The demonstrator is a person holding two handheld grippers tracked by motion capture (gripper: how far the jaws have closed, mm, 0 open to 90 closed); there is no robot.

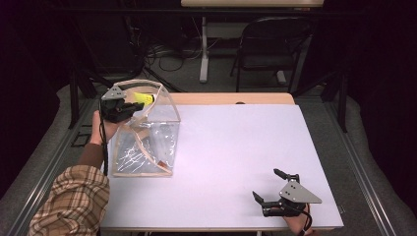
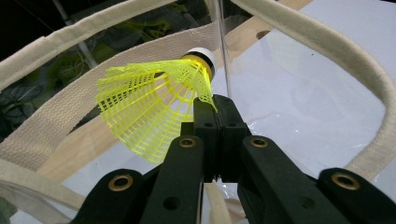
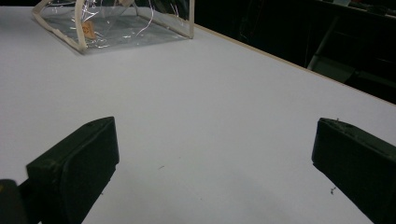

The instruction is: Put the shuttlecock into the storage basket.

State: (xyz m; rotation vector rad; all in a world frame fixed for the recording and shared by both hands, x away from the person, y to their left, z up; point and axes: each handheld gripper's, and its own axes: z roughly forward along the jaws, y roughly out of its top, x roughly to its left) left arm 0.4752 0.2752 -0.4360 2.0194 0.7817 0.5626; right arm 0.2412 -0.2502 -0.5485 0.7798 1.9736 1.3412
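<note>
Step judged: yellow shuttlecock [image 2: 149, 105] pinched by skirt edge in left gripper [image 2: 215, 103], held over mouth of clear tote bag [image 1: 147, 130] at surface's 9 o'clock. Right gripper [image 1: 269, 188] wide, empty, rested at 5 o'clock. Next: lowering inside, release required.

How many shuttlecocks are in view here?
1: a yellow shuttlecock pinched by its skirt in the left gripper, over the clear bag's opening. None seen inside the bag.

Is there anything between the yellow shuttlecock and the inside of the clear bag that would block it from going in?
Nothing visible blocks it. The left gripper pinches the shuttlecock by its skirt edge at the clear bag's open mouth, within the loop of the strap handle.
</note>
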